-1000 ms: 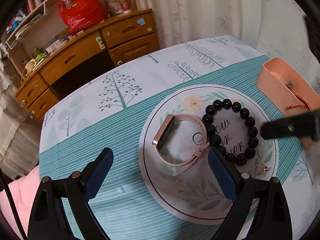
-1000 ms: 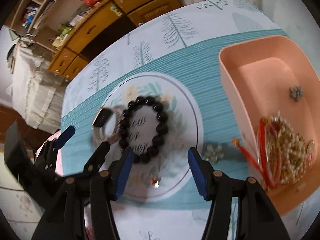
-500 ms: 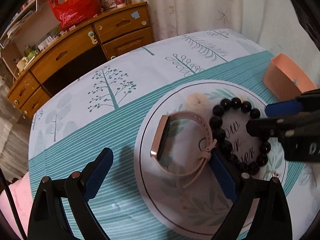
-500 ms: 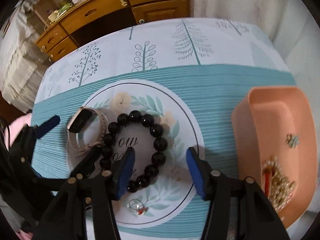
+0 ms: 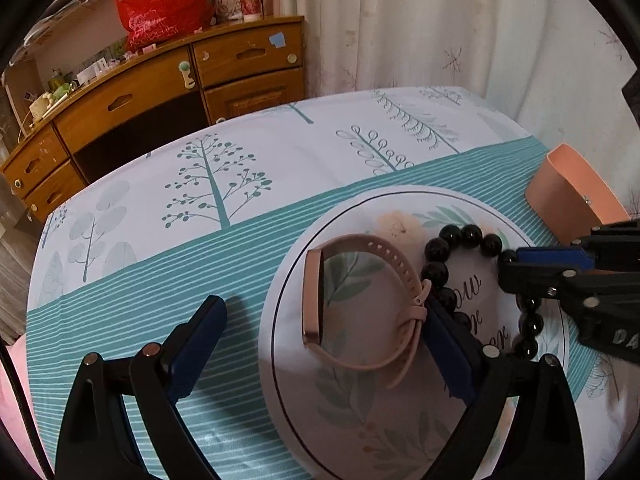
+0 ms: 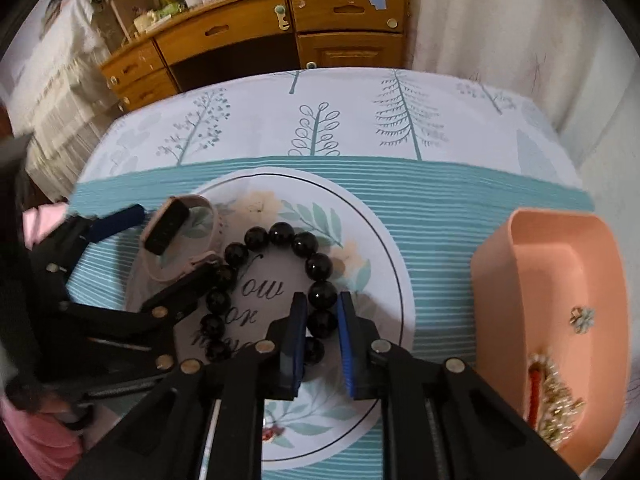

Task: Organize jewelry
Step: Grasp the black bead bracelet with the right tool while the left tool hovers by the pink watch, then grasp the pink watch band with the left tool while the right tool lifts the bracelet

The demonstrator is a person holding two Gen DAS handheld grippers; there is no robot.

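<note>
A pink watch (image 5: 356, 300) and a black bead bracelet (image 6: 316, 268) lie on a round floral mat (image 5: 360, 408). My left gripper (image 5: 320, 320) is open, its fingers on either side of the watch, low over the mat. My right gripper (image 6: 322, 312) has closed in on the right side of the bead bracelet, a bead between its blue pads (image 6: 294, 332). It also shows in the left wrist view (image 5: 520, 268). A small ring (image 6: 272, 432) lies on the mat's near edge.
A peach tray (image 6: 496, 280) stands at the right and holds a pearl and red-cord jewelry pile (image 6: 556, 404) and a small flower piece (image 6: 582, 318). A wooden desk (image 5: 160, 88) stands behind the table, curtain to its right.
My right gripper has closed from wide open onto the right side of the bead bracelet. My left gripper has shifted so the watch sits between its open fingers.
</note>
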